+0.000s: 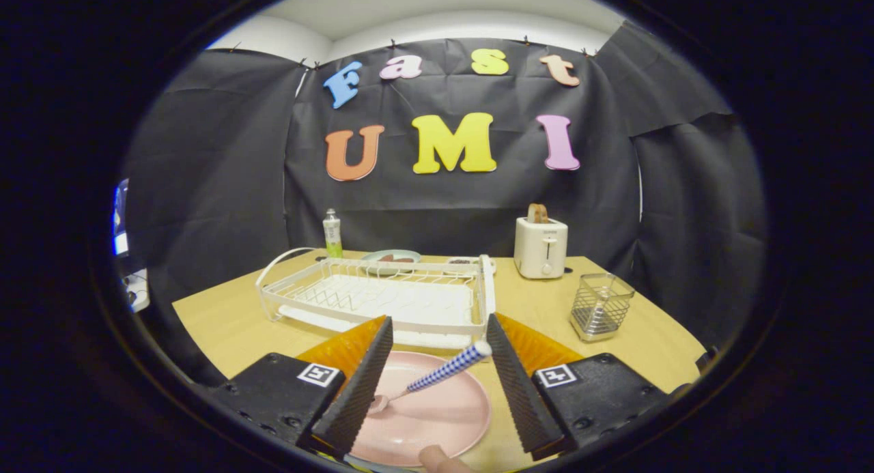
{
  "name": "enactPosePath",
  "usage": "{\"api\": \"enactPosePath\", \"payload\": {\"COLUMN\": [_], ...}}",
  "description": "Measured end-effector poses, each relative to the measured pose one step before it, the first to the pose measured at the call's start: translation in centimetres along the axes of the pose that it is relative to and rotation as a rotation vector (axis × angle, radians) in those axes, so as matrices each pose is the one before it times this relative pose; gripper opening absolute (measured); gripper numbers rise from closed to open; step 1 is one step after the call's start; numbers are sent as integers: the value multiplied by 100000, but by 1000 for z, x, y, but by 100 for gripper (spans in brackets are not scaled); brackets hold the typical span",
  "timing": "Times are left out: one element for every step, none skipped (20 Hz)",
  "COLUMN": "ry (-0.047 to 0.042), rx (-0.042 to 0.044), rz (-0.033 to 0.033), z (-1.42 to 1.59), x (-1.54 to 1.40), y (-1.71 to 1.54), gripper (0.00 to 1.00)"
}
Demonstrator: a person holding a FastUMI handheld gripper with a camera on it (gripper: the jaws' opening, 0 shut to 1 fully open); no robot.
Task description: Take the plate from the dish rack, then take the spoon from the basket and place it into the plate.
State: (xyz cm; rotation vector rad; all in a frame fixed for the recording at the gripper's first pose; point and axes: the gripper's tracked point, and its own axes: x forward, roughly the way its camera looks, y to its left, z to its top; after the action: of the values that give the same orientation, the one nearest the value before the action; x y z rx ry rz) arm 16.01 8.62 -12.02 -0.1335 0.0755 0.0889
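Lying across the pink plate (437, 418) at the lower centre of the frame is the spoon (427, 379), its bowl resting on the plate's left part and its blue-and-white checked handle angling up to the right, the handle's end poking past the plate's far rim. The plate is round, shallow and pale pink, sitting flat on the tan table (218, 323). The gripper (437, 347) hangs above it with its fingers spread wide apart, one on each side of the spoon and neither touching it.

Just beyond the fingers, at the middle of the frame, stands the white wire dish rack (382, 299); its slots hold no dish. To the right of centre, the wire mesh basket (601, 307) stands apart from the rack, and I cannot tell what is inside it. Behind the rack a greyish plate (390, 256) carries something dark. A toaster (540, 246) at the table's back edge has a slice of bread in its slot, and a small green bottle (332, 234) stands left of the rack's far corner.
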Motion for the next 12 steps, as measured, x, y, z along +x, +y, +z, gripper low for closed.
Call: {"api": "enactPosePath", "payload": {"ry": [-833,-929,-885,-781,-38,-313,-340,-790,-492,-23,346,72], "rx": [185,256,26,-140,-377,197,898,1159,1221,753,89,547], "rz": [-1128,-1325,-1514,-1567,-1921,-1664,-966,635,153,-849,-1093,-948], "z": [506,585,658,642,567,644,605,693,753,419,412,433], "x": [-559,-634,-667,-737,-735,-993,-864,-962,-999,-934,-928,-953], "y": [-832,-822,-996,-952,-1112,-1100,-858,-562,-658,-1134,-1021,-937], "gripper": [94,95,95,95,95,95,95,98,100,100,100,100]}}
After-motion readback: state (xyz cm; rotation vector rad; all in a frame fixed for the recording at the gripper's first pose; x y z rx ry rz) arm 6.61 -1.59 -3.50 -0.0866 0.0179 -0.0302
